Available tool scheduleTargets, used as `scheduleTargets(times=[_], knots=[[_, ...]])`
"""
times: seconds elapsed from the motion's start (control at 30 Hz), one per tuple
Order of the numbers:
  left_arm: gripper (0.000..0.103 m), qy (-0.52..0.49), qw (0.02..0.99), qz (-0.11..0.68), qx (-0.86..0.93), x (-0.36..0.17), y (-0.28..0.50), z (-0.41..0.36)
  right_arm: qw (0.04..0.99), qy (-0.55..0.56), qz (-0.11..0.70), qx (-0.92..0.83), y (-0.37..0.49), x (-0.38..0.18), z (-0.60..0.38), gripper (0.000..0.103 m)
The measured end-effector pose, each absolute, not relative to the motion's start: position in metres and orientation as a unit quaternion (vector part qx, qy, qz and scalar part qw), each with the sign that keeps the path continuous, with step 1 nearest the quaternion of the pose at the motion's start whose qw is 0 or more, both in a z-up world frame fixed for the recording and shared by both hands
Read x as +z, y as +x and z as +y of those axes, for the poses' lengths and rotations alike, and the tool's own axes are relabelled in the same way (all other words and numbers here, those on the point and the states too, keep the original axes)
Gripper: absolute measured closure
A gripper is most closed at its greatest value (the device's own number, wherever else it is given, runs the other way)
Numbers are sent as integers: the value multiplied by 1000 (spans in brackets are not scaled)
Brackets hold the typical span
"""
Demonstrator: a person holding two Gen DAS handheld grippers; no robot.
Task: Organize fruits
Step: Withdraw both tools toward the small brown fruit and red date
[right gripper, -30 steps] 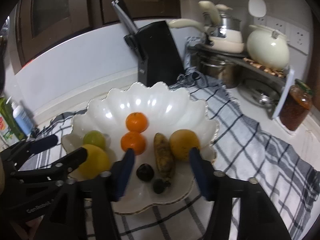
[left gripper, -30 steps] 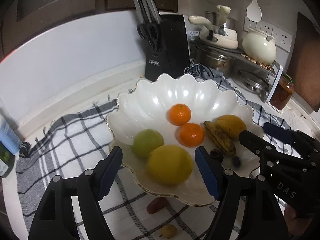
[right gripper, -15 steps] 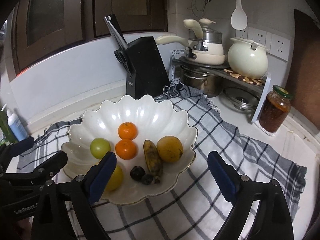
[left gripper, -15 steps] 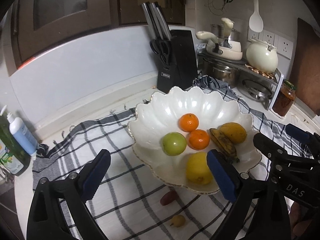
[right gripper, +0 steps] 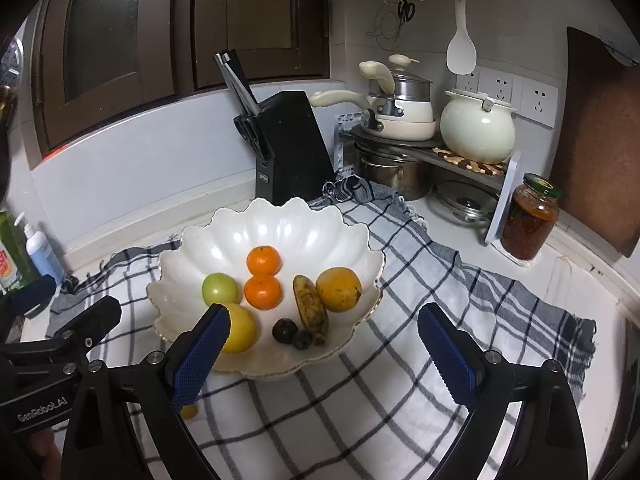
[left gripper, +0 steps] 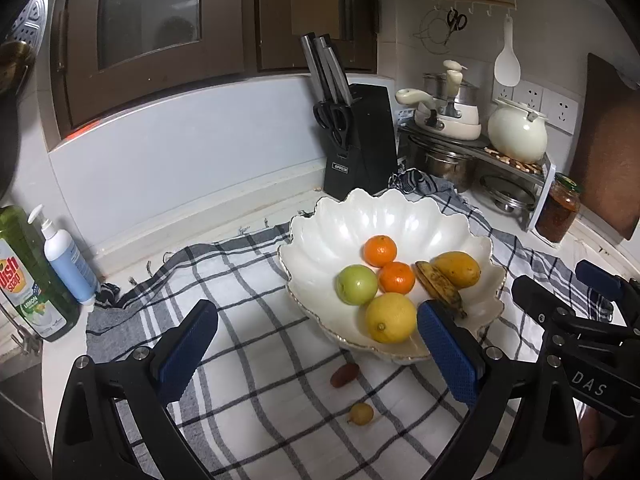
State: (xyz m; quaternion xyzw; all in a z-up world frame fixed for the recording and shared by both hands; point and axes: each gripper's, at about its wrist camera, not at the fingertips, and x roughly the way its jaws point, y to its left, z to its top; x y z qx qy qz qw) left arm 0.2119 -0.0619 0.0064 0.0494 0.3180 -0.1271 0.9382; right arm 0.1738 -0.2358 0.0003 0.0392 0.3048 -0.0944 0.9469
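A white scalloped bowl (right gripper: 276, 216) sits mid-frame on the checked cloth. It holds two oranges (right gripper: 263, 260), one behind the other, a green apple (right gripper: 219, 288) to their left, a yellow lemon (left gripper: 390, 317) at the front, a spotted banana (right gripper: 310, 309) beside a yellow mango (right gripper: 338, 289), and two dark plums (right gripper: 285, 330). Below the bowl on the cloth lie a reddish date (left gripper: 344, 374) and a small yellow fruit (left gripper: 361, 413).

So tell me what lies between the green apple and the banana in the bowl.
Between the green apple and the banana sits an orange, with a second orange just behind it. The right wrist view shows this best.
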Motion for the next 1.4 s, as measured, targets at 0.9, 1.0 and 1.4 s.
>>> scheduleTargets(times=[0.9, 1.0, 1.4], knots=[[26, 65, 918, 355, -164, -57, 189, -73, 934, 48, 337, -112, 143, -50, -240, 9], [32, 71, 913, 365, -169, -68, 190, -77, 930, 55, 347, -109, 145, -60, -244, 11], [47, 82, 899, 395, -171, -102, 197, -88, 921, 67, 370, -101, 154, -86, -253, 12]])
